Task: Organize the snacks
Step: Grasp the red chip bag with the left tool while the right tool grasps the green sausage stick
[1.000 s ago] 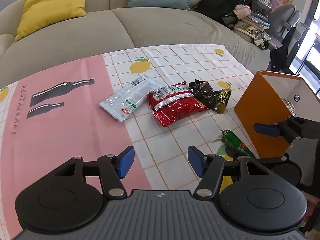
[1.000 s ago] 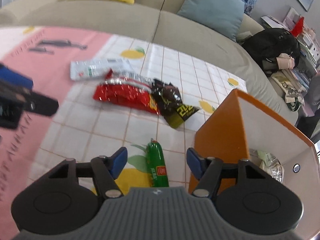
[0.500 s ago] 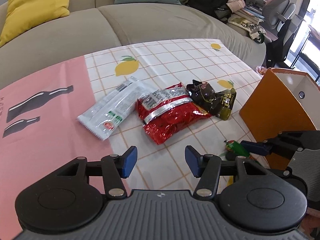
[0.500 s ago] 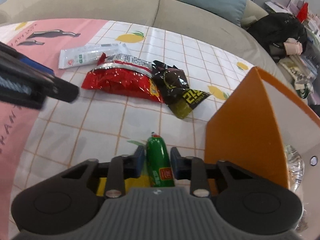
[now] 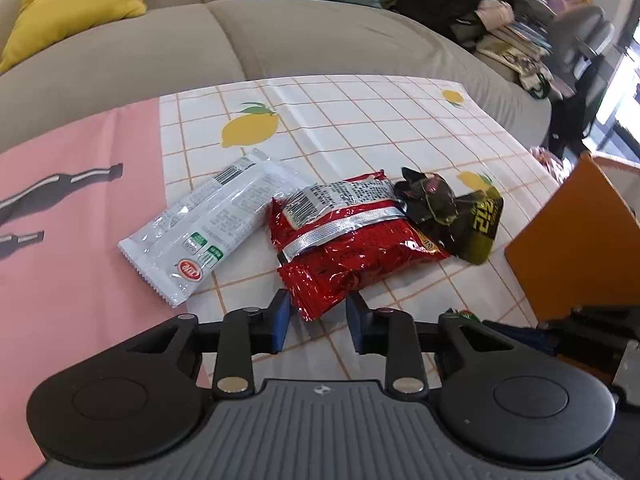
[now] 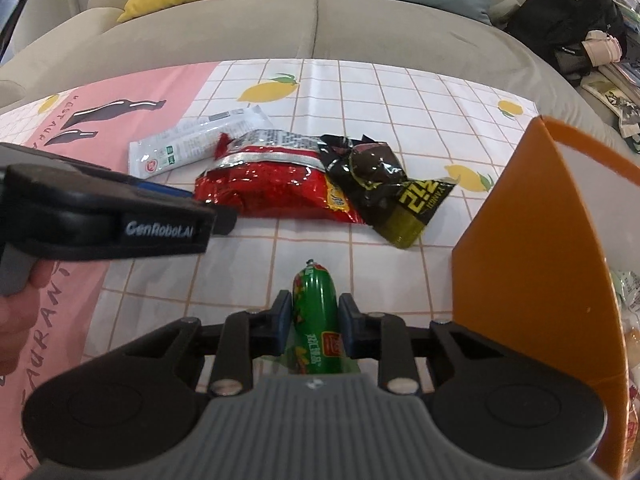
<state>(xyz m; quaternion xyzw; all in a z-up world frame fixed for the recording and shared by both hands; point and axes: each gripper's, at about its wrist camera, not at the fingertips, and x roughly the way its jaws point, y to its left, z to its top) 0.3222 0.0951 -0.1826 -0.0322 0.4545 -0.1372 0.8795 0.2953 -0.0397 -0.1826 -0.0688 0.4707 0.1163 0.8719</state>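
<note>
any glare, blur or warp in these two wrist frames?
Left wrist: foil glare on the red snack bag, blown-out window at right, background chair smeared. Right wrist: strong fisheye bending of the sofa edge, shiny highlights on the dark packet, centre sharp.

Bright, even daylight fills both fisheye views, glaring off the red foil bag (image 5: 352, 240) and blowing out the window (image 5: 624, 92) at right, while edges bow strongly and corners blur dark.

R gripper (image 6: 315, 321) closed on green sausage (image 6: 316, 316); L gripper (image 5: 318, 318) moved up to red bag (image 5: 352, 240).
</note>
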